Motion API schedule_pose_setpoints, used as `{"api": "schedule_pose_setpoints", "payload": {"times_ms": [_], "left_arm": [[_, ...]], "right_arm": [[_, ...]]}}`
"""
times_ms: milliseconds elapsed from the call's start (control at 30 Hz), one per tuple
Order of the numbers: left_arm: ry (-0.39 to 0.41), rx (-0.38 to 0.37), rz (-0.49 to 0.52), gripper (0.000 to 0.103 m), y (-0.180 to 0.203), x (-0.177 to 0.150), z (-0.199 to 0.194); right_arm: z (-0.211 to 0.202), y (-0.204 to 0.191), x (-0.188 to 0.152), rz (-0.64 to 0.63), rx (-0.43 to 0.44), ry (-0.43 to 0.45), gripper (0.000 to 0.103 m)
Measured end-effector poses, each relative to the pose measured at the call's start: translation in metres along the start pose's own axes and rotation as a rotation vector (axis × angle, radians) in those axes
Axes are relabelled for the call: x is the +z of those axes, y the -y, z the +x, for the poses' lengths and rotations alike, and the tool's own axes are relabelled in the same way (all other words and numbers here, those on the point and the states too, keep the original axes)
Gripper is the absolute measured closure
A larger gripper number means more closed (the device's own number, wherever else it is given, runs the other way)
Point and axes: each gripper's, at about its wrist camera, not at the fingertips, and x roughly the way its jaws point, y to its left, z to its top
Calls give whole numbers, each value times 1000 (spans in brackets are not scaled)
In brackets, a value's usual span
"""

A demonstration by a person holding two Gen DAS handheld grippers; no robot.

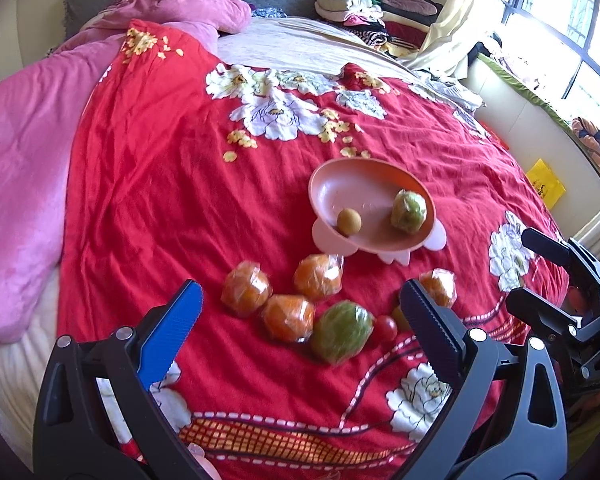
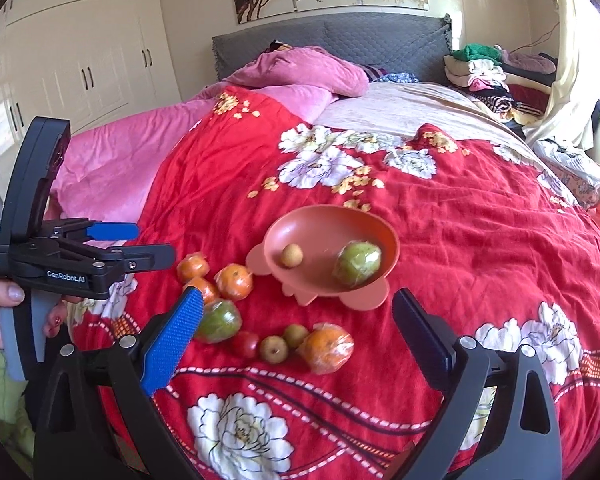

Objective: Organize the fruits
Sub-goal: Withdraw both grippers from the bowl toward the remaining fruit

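Left gripper (image 1: 300, 312) and right gripper (image 2: 296, 320): jaws wide apart, both empty. Below them, red bedspread (image 1: 180, 184), soft and uneven, so fruit may roll. Pink bowl (image 1: 370, 208), rigid and light, holds two fruits. Wrapped oranges (image 1: 288, 318) and green fruit (image 1: 341, 331): slippery film, grip across the middle. Cherry tomato (image 1: 386, 327) fragile, crowded by neighbours.

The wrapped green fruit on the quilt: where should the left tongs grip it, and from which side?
Grip the wrapped green fruit across its rounded middle, coming from above. A wrapped orange touches one flank and the small red fruit the other, so put the fingers on its near and far faces. The open left tongs look wide enough.
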Motion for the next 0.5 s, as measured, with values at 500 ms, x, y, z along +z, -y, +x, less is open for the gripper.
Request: {"api": "schedule_pose_setpoints", "payload": {"times_ms": [500], "left_arm": [[-38,50,-23,10,-25,-30,-3]], "right_arm": [[18,-30,-14,-61,52,-54,7]]}}
